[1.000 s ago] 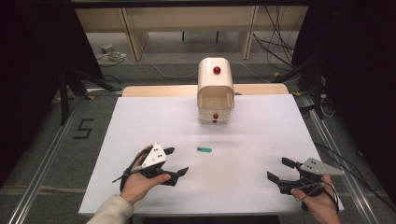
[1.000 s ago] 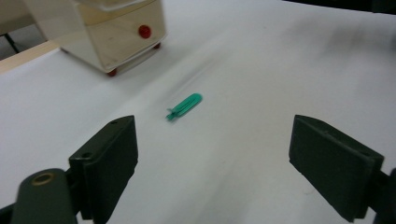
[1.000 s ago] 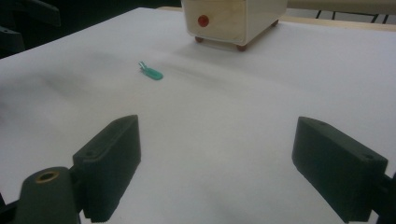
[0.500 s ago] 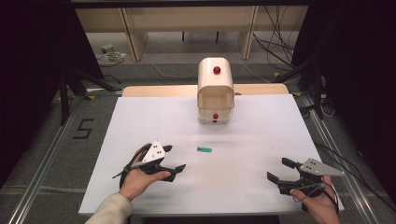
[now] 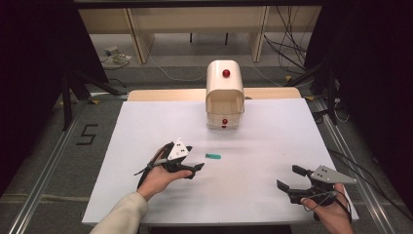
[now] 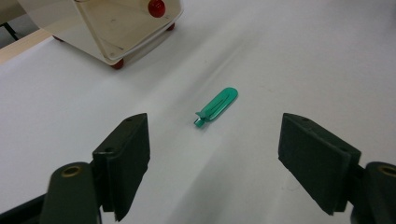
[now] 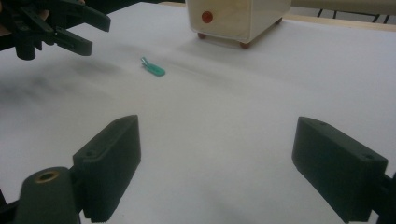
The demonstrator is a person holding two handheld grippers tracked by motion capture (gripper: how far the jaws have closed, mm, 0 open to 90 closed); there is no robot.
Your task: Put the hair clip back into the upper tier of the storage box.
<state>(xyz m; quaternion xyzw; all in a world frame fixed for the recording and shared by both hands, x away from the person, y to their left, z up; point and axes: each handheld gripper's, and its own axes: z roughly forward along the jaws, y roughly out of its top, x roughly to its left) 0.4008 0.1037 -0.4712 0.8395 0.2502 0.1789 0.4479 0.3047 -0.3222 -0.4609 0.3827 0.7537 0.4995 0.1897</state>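
Observation:
A small green plastic clip (image 5: 213,156) lies flat on the white tabletop (image 5: 146,122), in front of a cream box (image 5: 224,95) with red knobs. My left gripper (image 5: 195,158) is just left of the clip, open, nothing between its jaws. In the left gripper view the clip (image 6: 216,106) lies a short way beyond the open gripper (image 6: 215,163), and the box (image 6: 107,28) is at top left. My right gripper (image 5: 287,177) is open and empty near the front right corner. The right gripper view has its open gripper (image 7: 233,168), the clip (image 7: 153,68) and the box (image 7: 238,16).
The box has an open upper compartment and a drawer with a red knob (image 5: 224,121). The left gripper (image 7: 79,28) appears at top left of the right gripper view. Beyond the table's far edge are a wooden strip (image 5: 160,95), floor cables and dark stands.
My left gripper has moved a little forward and to the right, closer to the green clip. The right gripper has stayed in place.

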